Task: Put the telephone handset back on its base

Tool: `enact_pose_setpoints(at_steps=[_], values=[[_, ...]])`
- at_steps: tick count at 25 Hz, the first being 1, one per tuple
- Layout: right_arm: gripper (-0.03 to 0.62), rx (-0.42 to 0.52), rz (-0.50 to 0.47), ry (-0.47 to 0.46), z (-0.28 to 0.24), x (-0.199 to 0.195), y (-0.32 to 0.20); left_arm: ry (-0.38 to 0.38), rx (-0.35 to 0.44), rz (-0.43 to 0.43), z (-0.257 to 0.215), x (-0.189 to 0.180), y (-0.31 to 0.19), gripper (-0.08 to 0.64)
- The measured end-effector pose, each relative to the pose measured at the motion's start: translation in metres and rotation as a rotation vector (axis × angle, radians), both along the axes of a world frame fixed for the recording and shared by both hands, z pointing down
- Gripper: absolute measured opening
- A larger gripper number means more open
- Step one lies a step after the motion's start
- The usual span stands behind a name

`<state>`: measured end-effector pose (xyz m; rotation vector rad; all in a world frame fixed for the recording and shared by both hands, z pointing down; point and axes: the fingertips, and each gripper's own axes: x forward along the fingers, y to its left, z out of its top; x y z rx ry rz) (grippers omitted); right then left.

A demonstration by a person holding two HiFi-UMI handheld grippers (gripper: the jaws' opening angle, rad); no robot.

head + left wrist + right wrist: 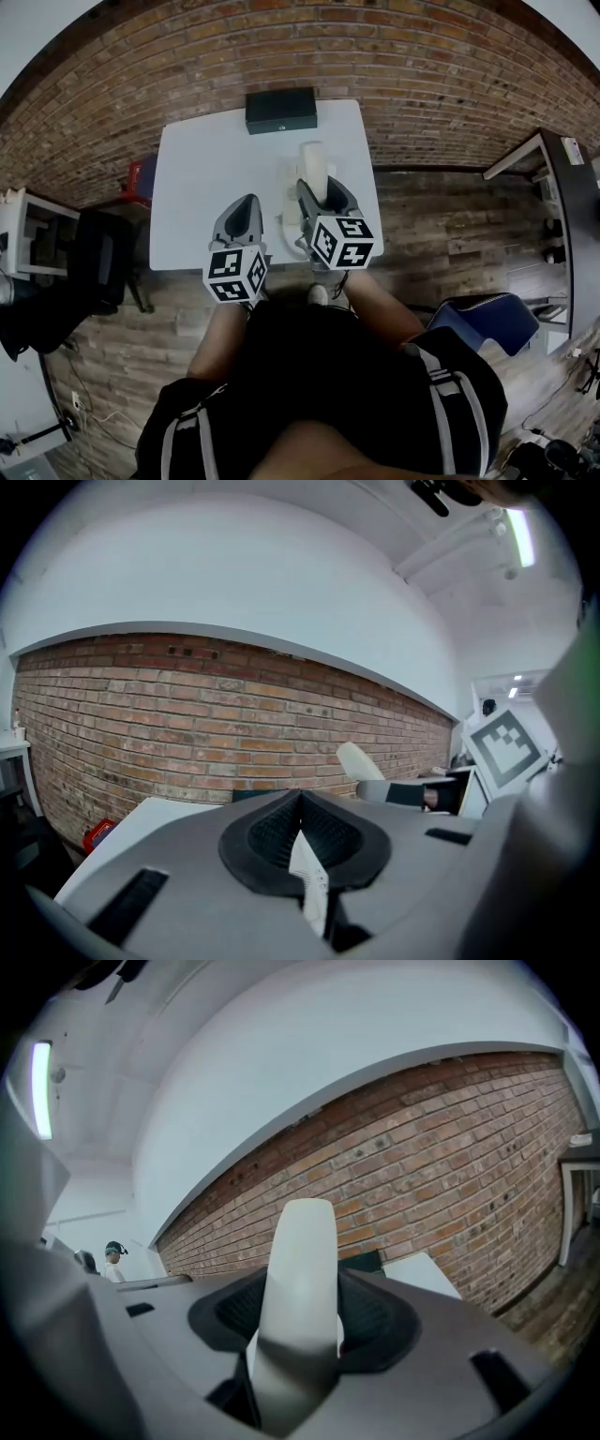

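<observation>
My right gripper [317, 199] is shut on the white telephone handset [312, 161], which sticks up and forward out of the jaws above the right half of the white table [202, 187]. In the right gripper view the handset [300, 1279] fills the gap between the jaws, pointing at the brick wall. The white telephone base [292, 204] lies on the table just left of and under that gripper, partly hidden by it. My left gripper [247, 206] hovers over the table's near edge, jaws together on nothing [301, 803]. The handset's tip [359, 759] also shows in the left gripper view.
A black box [281, 111] stands at the table's far edge against the brick wall [394, 66]. A red item [141, 176] sits on the floor left of the table, a dark chair [98, 258] beside it. A blue chair [487, 323] and a desk [562, 206] are to the right.
</observation>
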<state>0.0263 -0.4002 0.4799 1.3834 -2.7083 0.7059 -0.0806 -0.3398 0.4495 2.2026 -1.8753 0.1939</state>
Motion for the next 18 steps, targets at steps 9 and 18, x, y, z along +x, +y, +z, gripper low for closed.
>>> enact_pose_setpoints(at_steps=[9,18], values=[[0.207,-0.116,0.066,0.046,0.045,-0.029,-0.025,-0.015,0.018,0.083,-0.008,-0.018,-0.018,0.002],[0.207,-0.196,0.094,0.202,0.108,-0.058,-0.041,0.036,0.014,0.071,-0.008,-0.063,-0.027,0.002]])
